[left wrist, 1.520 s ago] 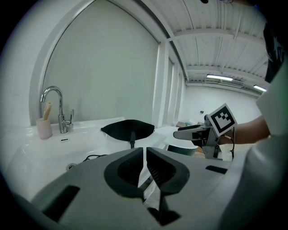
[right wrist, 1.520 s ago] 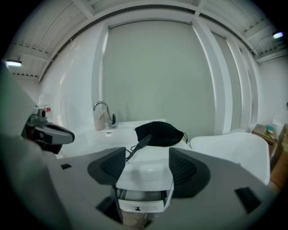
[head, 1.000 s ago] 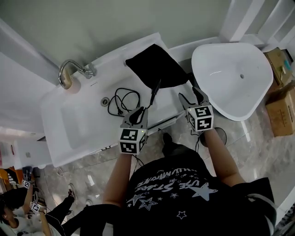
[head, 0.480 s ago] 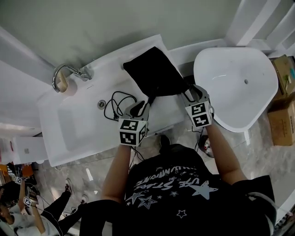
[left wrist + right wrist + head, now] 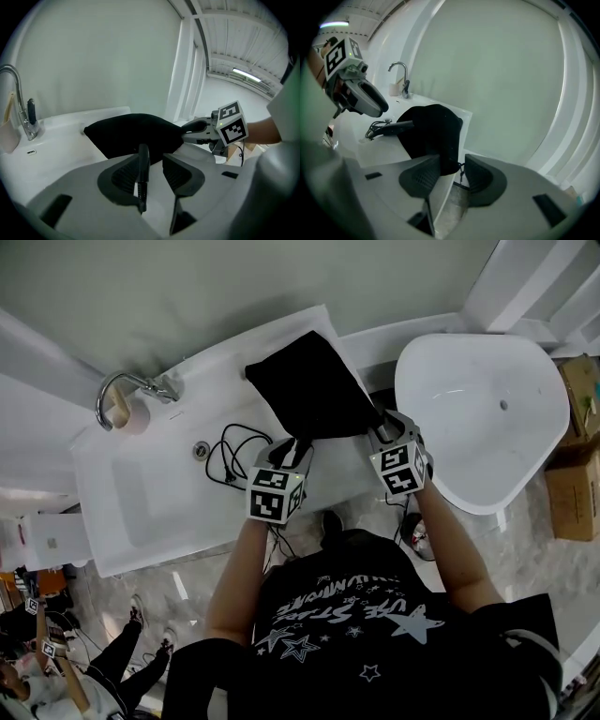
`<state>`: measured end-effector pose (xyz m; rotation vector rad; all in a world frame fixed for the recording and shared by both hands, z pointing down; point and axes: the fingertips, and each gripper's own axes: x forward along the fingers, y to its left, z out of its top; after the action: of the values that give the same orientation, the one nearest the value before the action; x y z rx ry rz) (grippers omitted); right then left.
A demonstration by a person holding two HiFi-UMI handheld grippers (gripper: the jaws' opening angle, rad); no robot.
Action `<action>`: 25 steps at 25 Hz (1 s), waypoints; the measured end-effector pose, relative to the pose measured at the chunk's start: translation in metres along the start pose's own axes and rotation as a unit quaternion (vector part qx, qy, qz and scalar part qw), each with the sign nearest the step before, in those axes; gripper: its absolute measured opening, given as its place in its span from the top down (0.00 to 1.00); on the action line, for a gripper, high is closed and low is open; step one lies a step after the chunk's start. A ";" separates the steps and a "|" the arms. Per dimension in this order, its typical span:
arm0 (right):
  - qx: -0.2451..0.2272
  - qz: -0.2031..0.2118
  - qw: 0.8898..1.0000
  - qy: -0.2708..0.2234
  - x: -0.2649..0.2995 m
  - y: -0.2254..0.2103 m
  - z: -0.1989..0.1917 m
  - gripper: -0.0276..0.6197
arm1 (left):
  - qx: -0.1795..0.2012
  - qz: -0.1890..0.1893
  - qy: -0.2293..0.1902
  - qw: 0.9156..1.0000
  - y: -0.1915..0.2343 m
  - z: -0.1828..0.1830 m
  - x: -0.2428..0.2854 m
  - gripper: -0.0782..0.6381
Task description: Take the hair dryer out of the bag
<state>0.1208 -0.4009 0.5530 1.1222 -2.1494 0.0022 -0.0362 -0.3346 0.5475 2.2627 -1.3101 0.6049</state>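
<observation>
A black cloth bag (image 5: 309, 390) lies on the white counter (image 5: 225, 367) beside the sink. From its near left edge a black hair dryer handle (image 5: 142, 176) sticks out, and its cord (image 5: 234, 451) lies coiled in the basin. My left gripper (image 5: 292, 448) has the handle between its jaws; they are opening, and the handle rests against the left pad with a gap to the other. My right gripper (image 5: 382, 423) is at the bag's near right corner (image 5: 445, 157); its jaws are closing round the corner and a gap still shows.
A chrome faucet (image 5: 127, 390) stands at the back left of the sink basin (image 5: 150, 502). A large white bowl-shaped tub (image 5: 478, 409) sits to the right, with cardboard boxes (image 5: 577, 446) beyond it. The counter's front edge is just under both grippers.
Both grippers have moved forward and down to the bag's near edge. The left jaws have spread apart round the handle. The right jaws have narrowed round the bag's corner.
</observation>
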 end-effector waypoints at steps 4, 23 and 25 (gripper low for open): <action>-0.003 0.004 1.000 -0.007 0.002 0.002 0.006 0.78 | 0.000 -0.003 0.016 1.000 0.001 0.002 0.016 0.61; 0.013 0.030 0.999 -0.023 0.005 0.007 0.018 0.92 | -0.014 0.004 0.081 0.997 0.019 0.002 0.074 0.56; 0.016 0.033 0.999 -0.022 0.006 0.007 0.018 0.92 | -0.016 0.006 0.082 0.997 0.021 0.005 0.078 0.55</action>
<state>0.1029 -0.4059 0.5455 1.0788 -2.2317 0.0406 -0.0190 -0.3999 0.5921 2.1315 -1.2460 0.7505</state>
